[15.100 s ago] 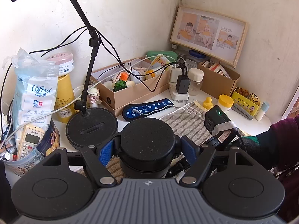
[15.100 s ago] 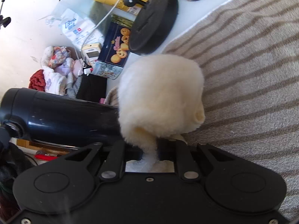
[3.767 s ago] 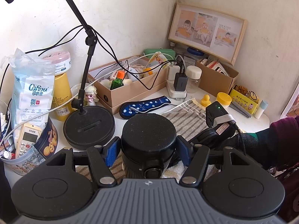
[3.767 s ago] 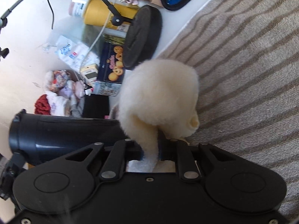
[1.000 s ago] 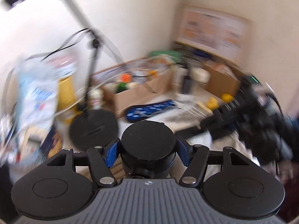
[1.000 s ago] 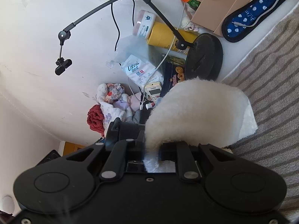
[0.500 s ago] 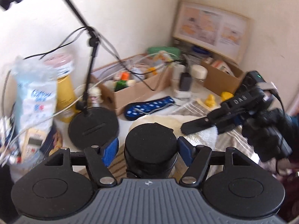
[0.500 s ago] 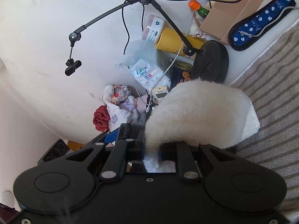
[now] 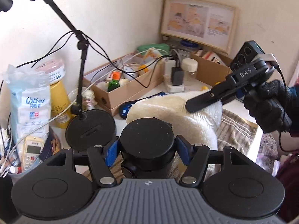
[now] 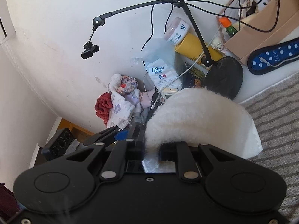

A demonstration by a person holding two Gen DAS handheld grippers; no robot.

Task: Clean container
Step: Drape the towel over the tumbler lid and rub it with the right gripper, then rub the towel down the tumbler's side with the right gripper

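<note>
The smooth round black container [image 9: 147, 140] is clamped between the blue pads of the left gripper [image 9: 147, 147], while a fluffy cream cloth [image 10: 201, 117] is pinched tight in the right gripper [image 10: 152, 147]. At 1 o'clock of the container that cloth is draped close behind it; a flat round lamp base [image 9: 90, 129] is seen at 10 o'clock, with a striped towel [image 9: 235, 130] spread underneath.

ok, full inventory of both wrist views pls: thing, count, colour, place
flask: 1, black, between the left gripper's blue pads
cloth: 1, cream fleece, pinched in the right gripper, hanging beside the flask
striped towel: 1, grey-beige, spread on the table
stand: 1, black, round base, left of the flask
cardboard boxes: 2, brown, against the back wall
tissue pack: 1, white-blue, far left
yellow canister: 1, behind the tissue pack
photo frame: 1, wood, in the corner
clothes pile: 1, mixed colours, below the table
left gripper: shut on the flask
right gripper: shut on the cloth
gloved hand: 1, black, holds the right gripper
</note>
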